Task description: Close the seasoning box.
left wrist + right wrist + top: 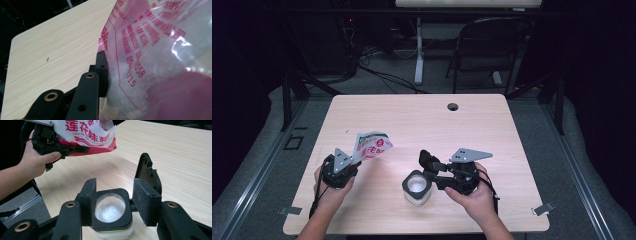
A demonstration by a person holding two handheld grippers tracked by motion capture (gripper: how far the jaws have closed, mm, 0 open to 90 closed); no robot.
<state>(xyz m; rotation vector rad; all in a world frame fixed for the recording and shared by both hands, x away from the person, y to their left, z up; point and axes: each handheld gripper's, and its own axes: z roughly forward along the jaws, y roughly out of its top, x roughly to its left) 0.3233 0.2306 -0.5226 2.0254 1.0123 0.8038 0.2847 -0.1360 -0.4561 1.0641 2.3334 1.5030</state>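
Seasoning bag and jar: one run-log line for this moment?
left gripper: shut on seasoning bag | right gripper: around jar, contact unclear | jar: open, white granules

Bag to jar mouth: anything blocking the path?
Nothing visible does. The bag, clamped in the left gripper, hangs left of the jar. The jar's mouth is uncovered, the right gripper straddles its rim, and bare table lies between.

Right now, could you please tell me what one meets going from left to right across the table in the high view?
Left claw → seasoning bag held in it → open jar of white granules → right claw around the jar's top → person's right hand.
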